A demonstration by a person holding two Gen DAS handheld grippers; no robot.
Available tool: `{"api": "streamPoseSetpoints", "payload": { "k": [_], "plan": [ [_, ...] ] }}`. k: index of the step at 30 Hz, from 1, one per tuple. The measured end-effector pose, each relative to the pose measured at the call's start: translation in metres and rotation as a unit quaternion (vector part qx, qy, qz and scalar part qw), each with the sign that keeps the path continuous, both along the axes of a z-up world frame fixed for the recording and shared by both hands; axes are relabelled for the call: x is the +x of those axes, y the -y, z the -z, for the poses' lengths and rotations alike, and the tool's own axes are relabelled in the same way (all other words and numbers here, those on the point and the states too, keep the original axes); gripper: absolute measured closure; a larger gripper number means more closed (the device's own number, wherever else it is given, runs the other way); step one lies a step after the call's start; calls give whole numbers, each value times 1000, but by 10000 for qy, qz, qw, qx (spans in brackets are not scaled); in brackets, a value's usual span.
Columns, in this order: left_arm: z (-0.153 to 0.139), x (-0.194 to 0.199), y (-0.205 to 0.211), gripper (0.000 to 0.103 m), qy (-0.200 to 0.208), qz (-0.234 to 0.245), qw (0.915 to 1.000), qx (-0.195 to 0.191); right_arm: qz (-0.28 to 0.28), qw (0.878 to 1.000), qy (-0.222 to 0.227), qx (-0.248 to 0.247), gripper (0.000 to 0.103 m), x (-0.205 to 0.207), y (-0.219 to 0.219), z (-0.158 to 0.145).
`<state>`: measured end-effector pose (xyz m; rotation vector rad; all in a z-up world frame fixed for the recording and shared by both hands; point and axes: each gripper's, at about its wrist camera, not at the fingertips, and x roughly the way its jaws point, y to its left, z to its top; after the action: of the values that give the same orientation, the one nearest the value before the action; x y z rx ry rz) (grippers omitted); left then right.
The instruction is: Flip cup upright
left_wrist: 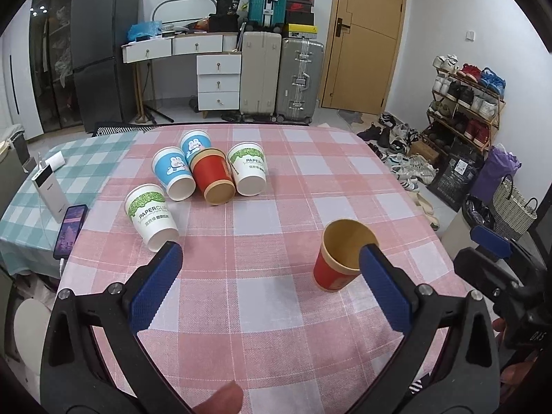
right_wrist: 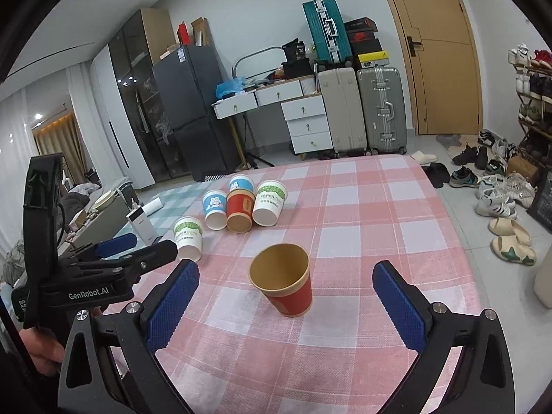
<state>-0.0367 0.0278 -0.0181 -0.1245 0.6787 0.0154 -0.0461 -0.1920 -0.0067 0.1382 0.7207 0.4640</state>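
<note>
One red paper cup (left_wrist: pixel 339 258) (right_wrist: pixel 284 279) stands upright on the pink checked tablecloth (left_wrist: pixel 276 207), its tan inside showing. Further back lie several cups on their sides: a green-and-white one (left_wrist: pixel 150 215) (right_wrist: pixel 188 236) nearest the left, two blue ones (left_wrist: pixel 174 172) (right_wrist: pixel 214 207), a red one (left_wrist: pixel 212 179) (right_wrist: pixel 238 214) and another green-and-white one (left_wrist: pixel 249 169) (right_wrist: pixel 269 203). My left gripper (left_wrist: pixel 270 258) is open and empty, its right finger beside the upright cup. My right gripper (right_wrist: pixel 285 276) is open, fingers either side of that cup without touching it.
A phone (left_wrist: pixel 70 227) and a white power bank (left_wrist: pixel 48 191) lie on the teal cloth at the table's left. The table's right edge drops to a floor with shoes (right_wrist: pixel 496 203). Suitcases (left_wrist: pixel 279 76) and drawers stand beyond the far edge.
</note>
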Motion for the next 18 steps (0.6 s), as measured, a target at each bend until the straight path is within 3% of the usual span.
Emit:
{"api": "streamPoseSetpoints", "payload": {
  "k": [18],
  "plan": [
    [-25,-44,7,1,275,15,9995,124,-128,9996,265,-16,0,-33,-3,-25]
  ]
}}
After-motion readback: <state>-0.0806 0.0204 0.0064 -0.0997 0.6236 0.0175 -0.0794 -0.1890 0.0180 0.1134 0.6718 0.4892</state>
